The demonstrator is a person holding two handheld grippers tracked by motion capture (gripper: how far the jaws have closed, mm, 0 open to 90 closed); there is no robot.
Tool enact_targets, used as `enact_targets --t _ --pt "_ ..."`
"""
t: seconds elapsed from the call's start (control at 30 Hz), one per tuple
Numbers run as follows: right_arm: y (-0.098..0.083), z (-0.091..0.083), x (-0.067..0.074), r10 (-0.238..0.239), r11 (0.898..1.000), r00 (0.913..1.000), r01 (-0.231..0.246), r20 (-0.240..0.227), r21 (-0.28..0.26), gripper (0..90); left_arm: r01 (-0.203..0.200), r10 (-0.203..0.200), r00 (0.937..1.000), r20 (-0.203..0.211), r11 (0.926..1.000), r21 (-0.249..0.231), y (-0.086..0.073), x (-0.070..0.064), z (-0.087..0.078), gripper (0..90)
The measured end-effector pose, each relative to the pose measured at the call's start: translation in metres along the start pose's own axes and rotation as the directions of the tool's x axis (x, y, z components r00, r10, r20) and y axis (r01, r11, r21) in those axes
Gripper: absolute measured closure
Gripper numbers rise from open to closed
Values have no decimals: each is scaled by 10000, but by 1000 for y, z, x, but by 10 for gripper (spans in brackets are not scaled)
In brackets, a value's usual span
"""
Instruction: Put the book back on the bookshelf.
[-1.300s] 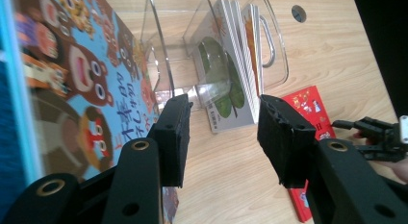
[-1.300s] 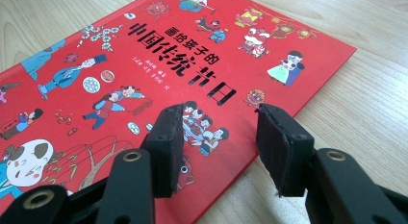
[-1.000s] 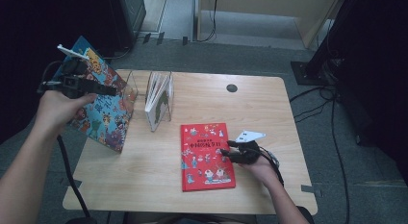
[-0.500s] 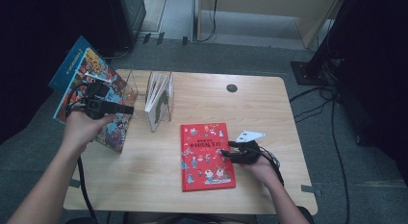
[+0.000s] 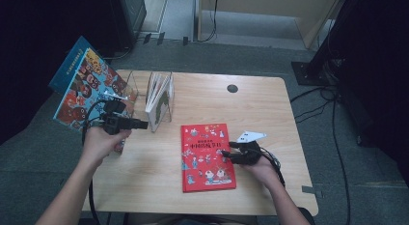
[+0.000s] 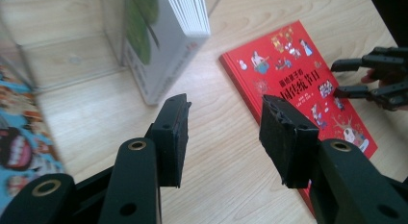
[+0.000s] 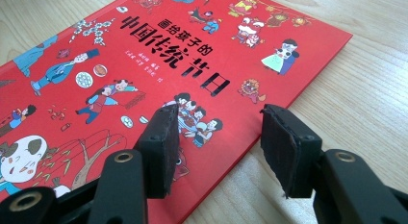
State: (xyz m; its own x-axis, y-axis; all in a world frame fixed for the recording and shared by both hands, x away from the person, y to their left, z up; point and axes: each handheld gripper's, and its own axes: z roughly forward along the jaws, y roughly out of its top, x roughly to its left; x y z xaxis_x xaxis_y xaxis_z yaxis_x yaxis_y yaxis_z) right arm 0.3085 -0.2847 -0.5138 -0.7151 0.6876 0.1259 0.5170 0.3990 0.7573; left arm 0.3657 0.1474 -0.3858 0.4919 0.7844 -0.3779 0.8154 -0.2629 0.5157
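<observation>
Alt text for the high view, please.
A red book lies flat on a wooden table, the right gripper open at its right edge. The left gripper, open, is near a clear stand holding a white book; a blue book leans at the left.

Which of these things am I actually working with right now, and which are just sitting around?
In the job:
red book
right tool, open over its edge
left tool, open, empty

Lying about:
white book in the clear stand
blue picture book
table
</observation>
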Motion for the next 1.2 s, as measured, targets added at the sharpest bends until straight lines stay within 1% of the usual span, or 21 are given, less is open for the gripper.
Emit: enact_targets --t 0.07,0.17,0.27,0.43,0.57,0.67,0.77,0.83,0.93,0.97,1.03,1.1,1.2 --pt "0 0 0 1 10000 10000 -1 -16 4 483 -19 19 10000 68 10000 44 -4 -1 7 540" --pt "0 0 0 17 10000 10000 -17 -24 -2 482 -34 32 10000 85 9997 262 -10 -1 17 538" --pt "0 0 0 17 10000 10000 -17 -24 -11 482 -16 6 9998 197 9988 496 -16 -2 28 535" --pt "0 0 -1 14 10000 10000 -14 -22 -27 482 -58 38 9997 261 9970 770 -27 -3 48 528" --pt "-1 0 0 67 10000 10000 -67 -23 -35 482 -127 89 9989 452 9964 834 -33 -7 62 527" --pt "-1 0 0 70 10000 10000 -70 -25 -43 482 -219 170 9985 523 9953 944 -36 -10 70 517" --pt "-1 0 0 87 10000 10000 -87 -12 -29 483 -124 56 9979 651 9944 1045 -38 -13 78 507" --pt "-1 0 0 104 9999 9999 -104 -5 -34 483 -205 124 9977 673 9925 1205 -39 -16 84 504" --pt "-1 0 0 146 9999 9999 -146 -3 -4 483 -162 44 9966 823 9896 1432 -39 -20 93 493" --pt "-1 -1 1 176 9998 9998 -176 -21 37 484 -223 95 9963 860 9885 1495 -39 -20 95 492" --pt "-1 -1 1 197 9998 9998 -197 -33 56 484 -173 38 9961 878 9880 1534 -39 -23 100 484" --pt "-1 -2 1 209 9997 9997 -208 -88 95 481 3 -160 9949 1000 9878 1556 -38 -25 102 480" --pt "-2 -3 0 306 9994 9994 -303 -189 180 477 0 -175 9941 1068 9868 1618 -38 -27 106 480"
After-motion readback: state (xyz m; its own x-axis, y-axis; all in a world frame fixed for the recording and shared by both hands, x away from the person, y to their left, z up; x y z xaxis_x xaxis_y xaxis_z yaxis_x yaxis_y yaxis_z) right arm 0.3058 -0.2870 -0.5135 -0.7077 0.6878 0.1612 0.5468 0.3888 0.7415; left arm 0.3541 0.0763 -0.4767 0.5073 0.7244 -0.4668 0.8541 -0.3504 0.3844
